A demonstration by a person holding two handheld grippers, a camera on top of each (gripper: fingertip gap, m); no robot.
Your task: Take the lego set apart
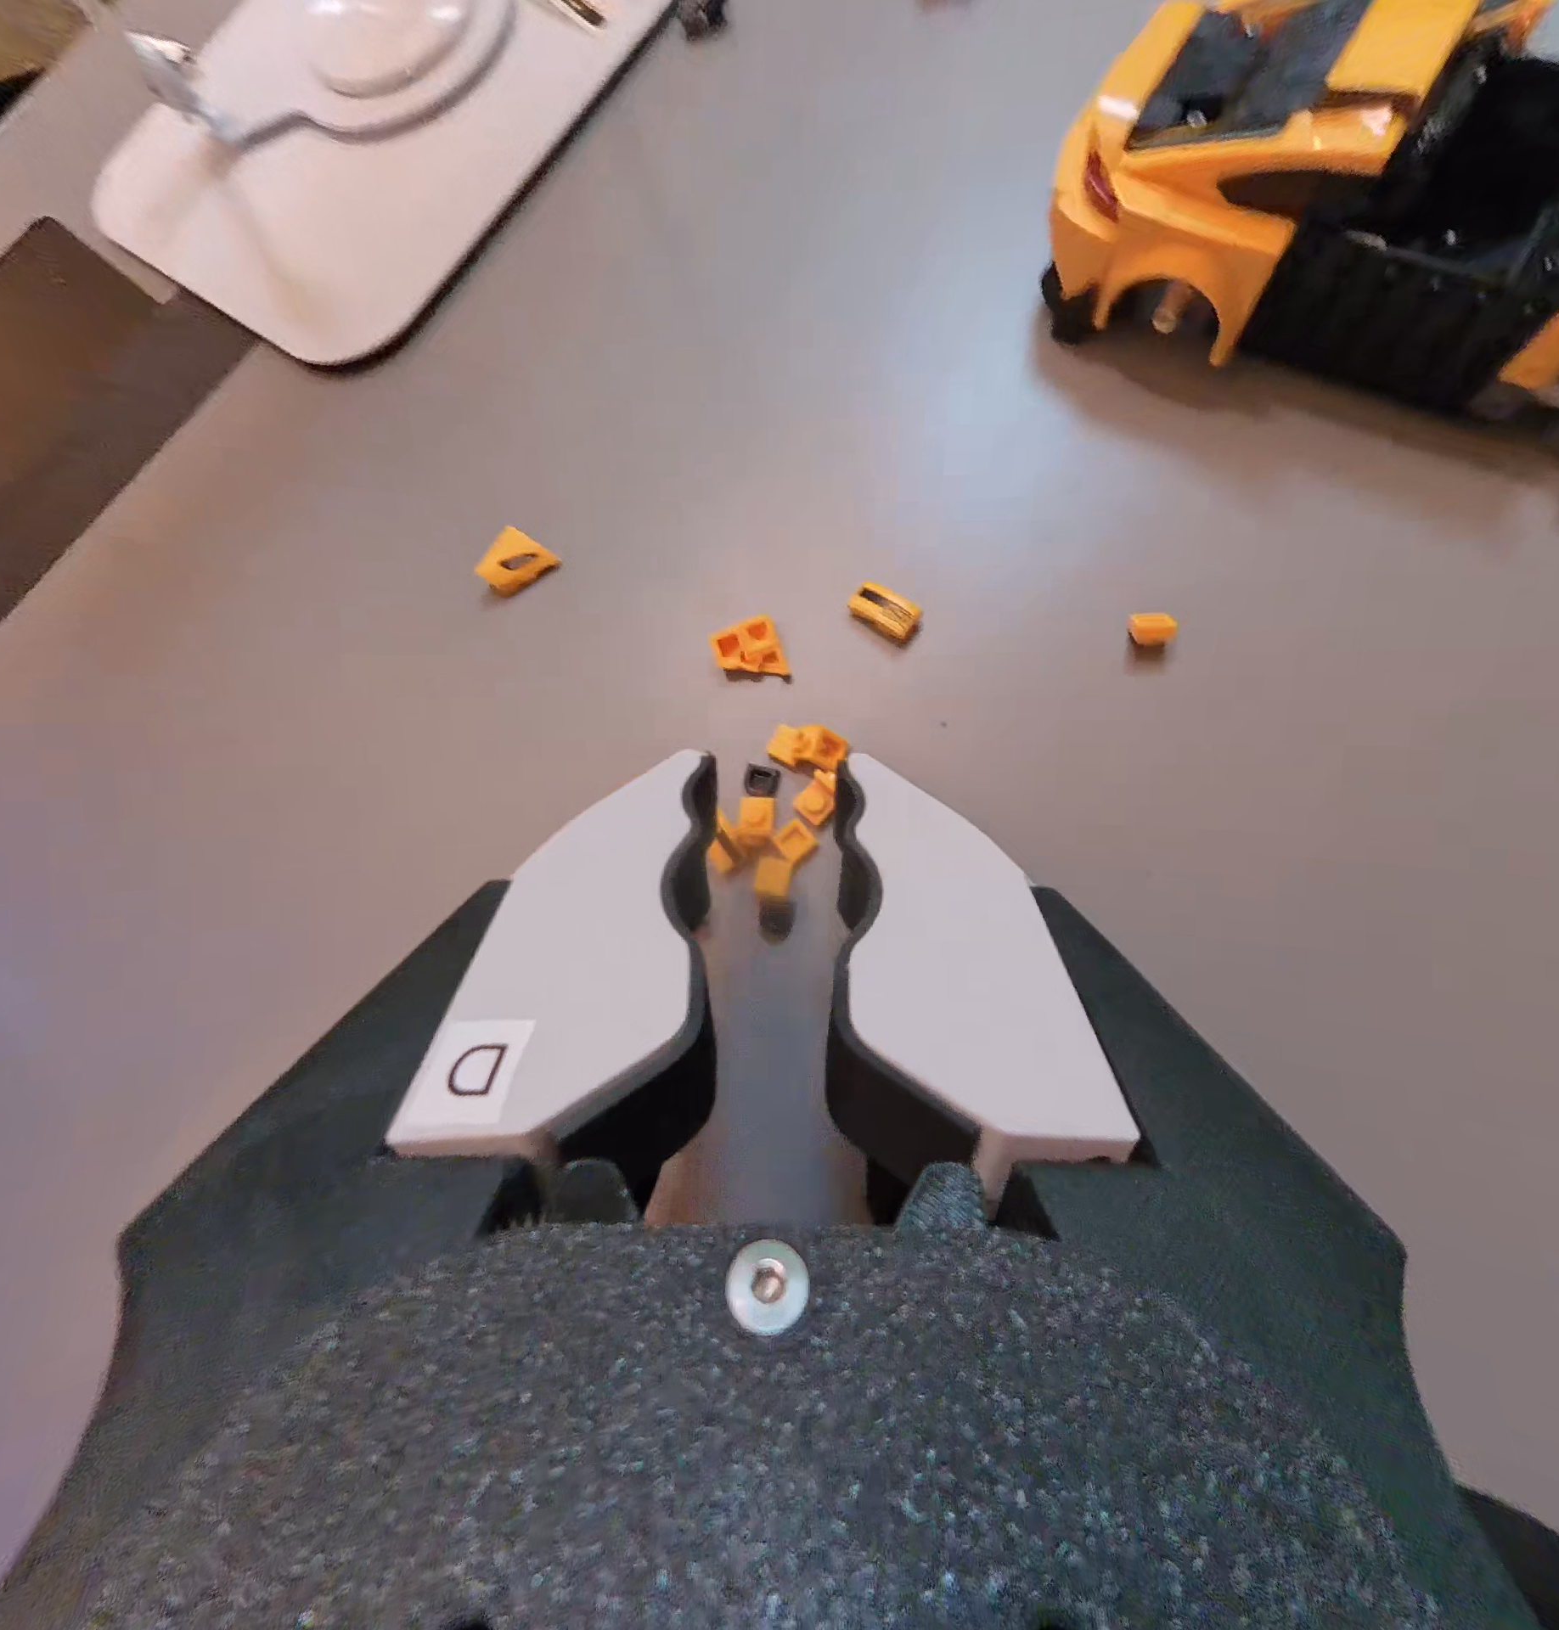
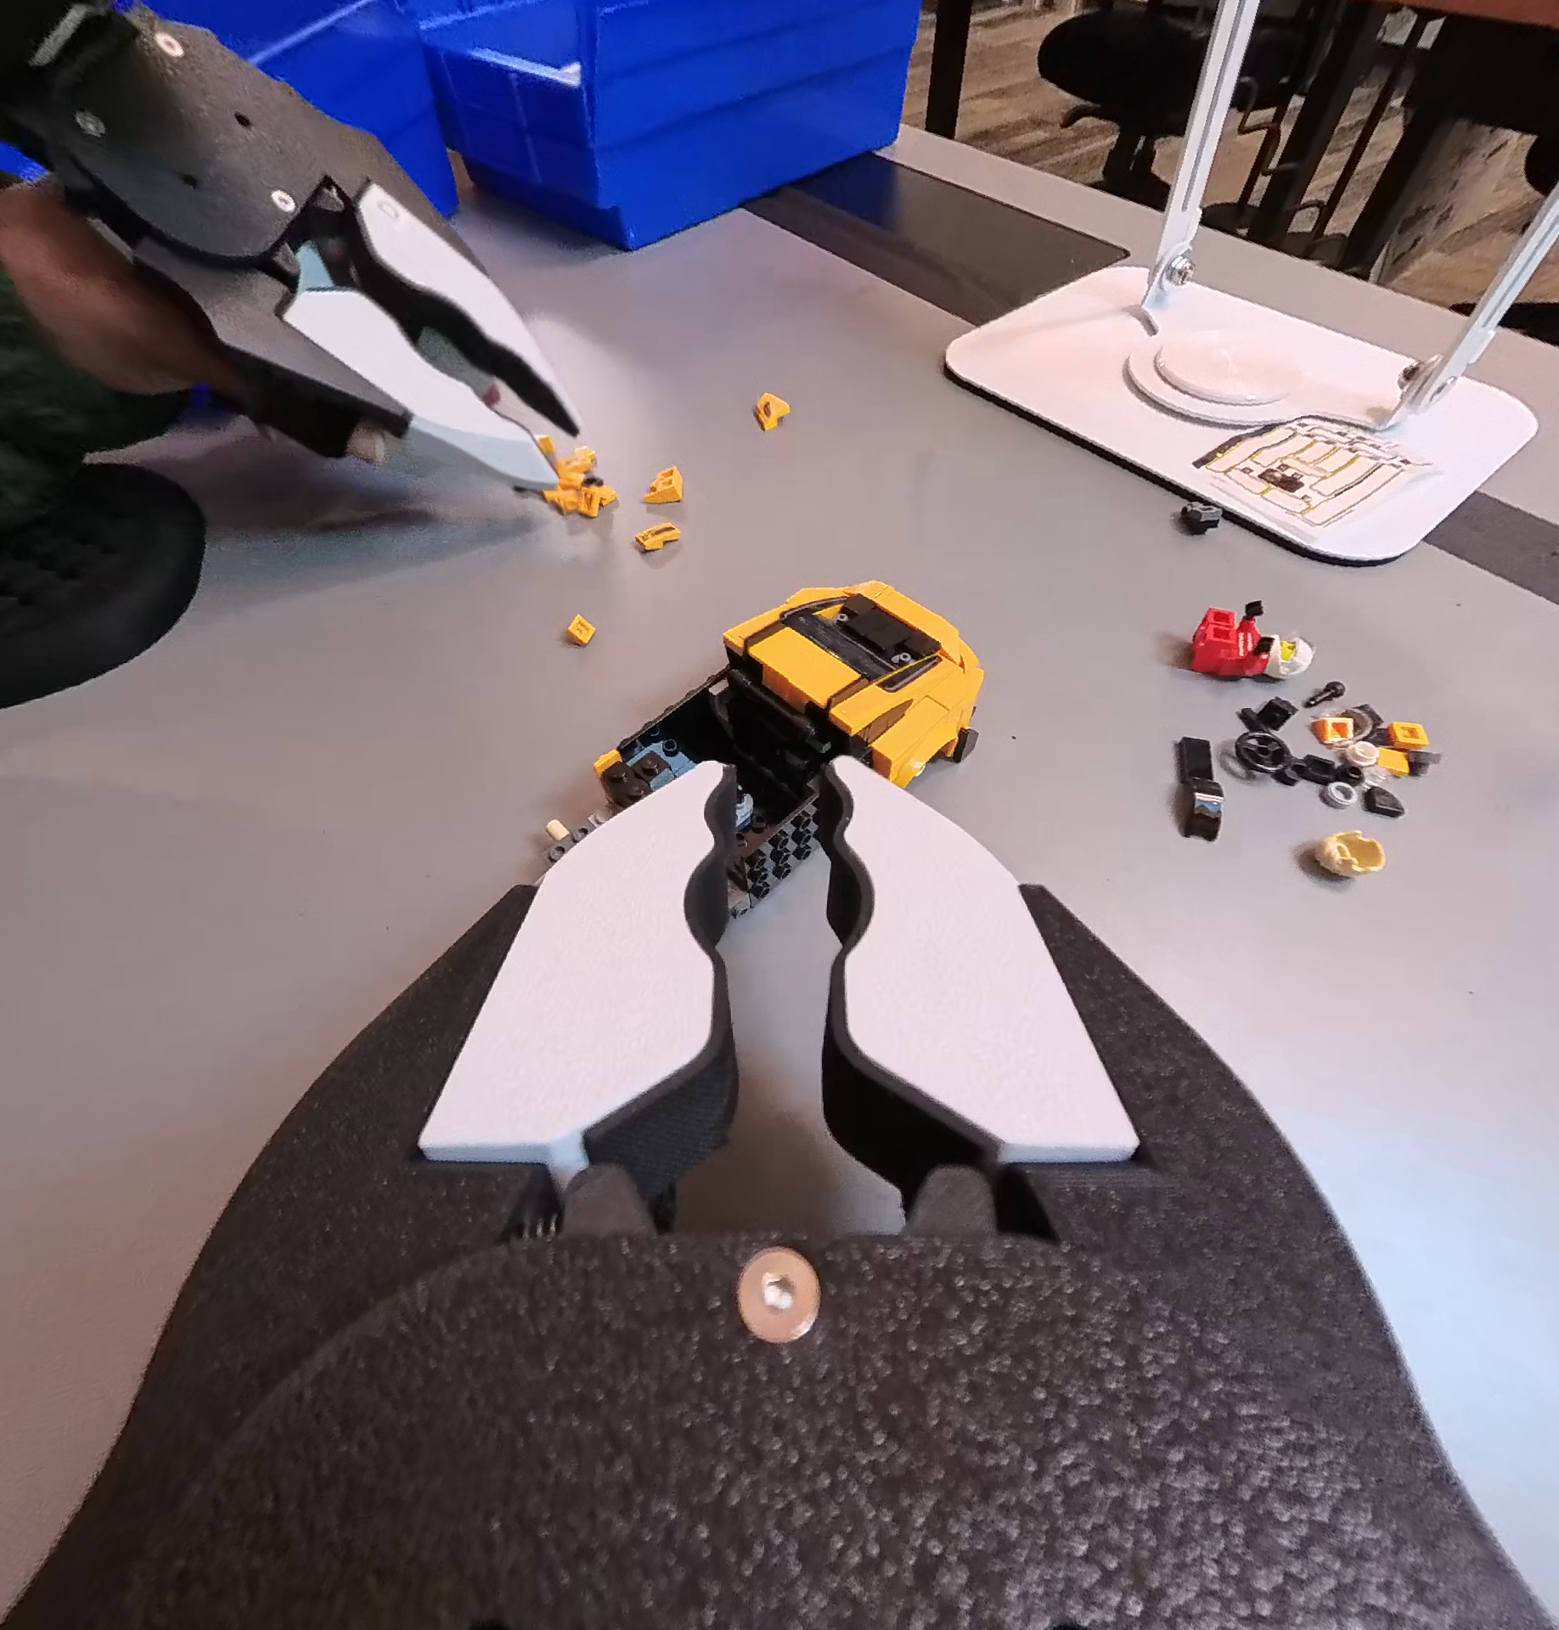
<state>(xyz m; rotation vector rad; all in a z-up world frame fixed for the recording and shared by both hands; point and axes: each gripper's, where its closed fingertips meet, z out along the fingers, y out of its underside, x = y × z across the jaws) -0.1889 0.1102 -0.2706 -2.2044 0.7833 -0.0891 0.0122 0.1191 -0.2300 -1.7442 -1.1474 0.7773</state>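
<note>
The left black-bodied gripper with pale grey fingers (image 2: 551, 454) tilts steeply down near the far left of the tabletop, its jaws parted, held by a hand (image 2: 79, 291). The matching right gripper (image 2: 776, 776) hovers nearer the middle, jaws parted, gripping nothing.

Glossy plastic lego car (image 2: 855, 688); matt grey table (image 2: 1111, 1014); rough black tongs (image 2: 776, 776) housing.

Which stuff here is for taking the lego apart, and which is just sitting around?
For the job: yellow lego car, orange pieces, small parts pile, red minifigure, left gripper, right gripper.
Lying about: white stand base, blue bins.
</note>
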